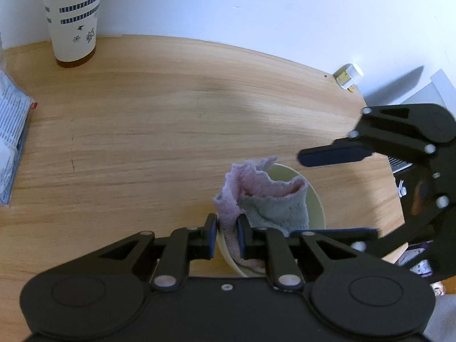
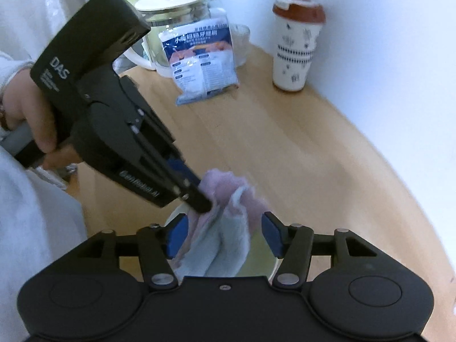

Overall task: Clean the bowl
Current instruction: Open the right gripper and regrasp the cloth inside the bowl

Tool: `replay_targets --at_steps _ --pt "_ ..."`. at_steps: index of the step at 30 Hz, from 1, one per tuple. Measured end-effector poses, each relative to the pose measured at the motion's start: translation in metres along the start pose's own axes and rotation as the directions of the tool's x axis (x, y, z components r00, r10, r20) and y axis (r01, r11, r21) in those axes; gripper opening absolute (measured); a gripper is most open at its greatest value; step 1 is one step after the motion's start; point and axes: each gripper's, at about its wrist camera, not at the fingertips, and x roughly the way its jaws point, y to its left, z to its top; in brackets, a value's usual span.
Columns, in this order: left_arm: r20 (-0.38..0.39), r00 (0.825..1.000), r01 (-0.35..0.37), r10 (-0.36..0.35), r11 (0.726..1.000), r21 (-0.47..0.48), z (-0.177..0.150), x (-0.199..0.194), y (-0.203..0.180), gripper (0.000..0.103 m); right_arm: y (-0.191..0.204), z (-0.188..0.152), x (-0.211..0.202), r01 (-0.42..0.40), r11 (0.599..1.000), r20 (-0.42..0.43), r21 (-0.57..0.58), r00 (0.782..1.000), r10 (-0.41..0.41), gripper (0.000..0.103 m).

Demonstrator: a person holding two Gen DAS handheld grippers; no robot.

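Observation:
A pale yellow bowl stands on the wooden table, close in front of me. A pink and grey cloth is bunched up inside it. My left gripper is shut on the cloth's pink edge at the bowl's near rim. My right gripper comes in from the right, open, with one finger on each side of the bowl. In the right wrist view its blue pads flank the cloth over the bowl, and the left gripper pinches the cloth from the left. I cannot tell whether the pads touch the bowl.
A tall patterned paper cup stands by the white wall at the back. A blue and white packet leans on a glass jug. A small capped bottle lies at the table's far right edge. A person's hand holds the left gripper.

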Motion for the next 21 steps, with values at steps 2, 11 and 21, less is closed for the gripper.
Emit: replay_targets --at_steps 2,11,21 --pt "0.01 1.0 0.003 -0.003 1.0 0.004 0.0 -0.004 -0.001 0.014 0.005 0.003 0.007 -0.004 1.0 0.003 -0.018 1.0 0.004 0.062" --pt "0.018 0.999 0.03 -0.03 1.0 0.008 0.001 -0.008 -0.001 0.013 0.01 0.005 0.035 -0.012 1.0 -0.002 0.023 1.0 0.012 0.055" --pt "0.039 0.999 0.038 -0.037 0.999 -0.001 0.001 -0.017 0.0 0.015 -0.001 -0.006 0.042 -0.071 0.982 -0.015 0.176 0.997 0.075 0.011"
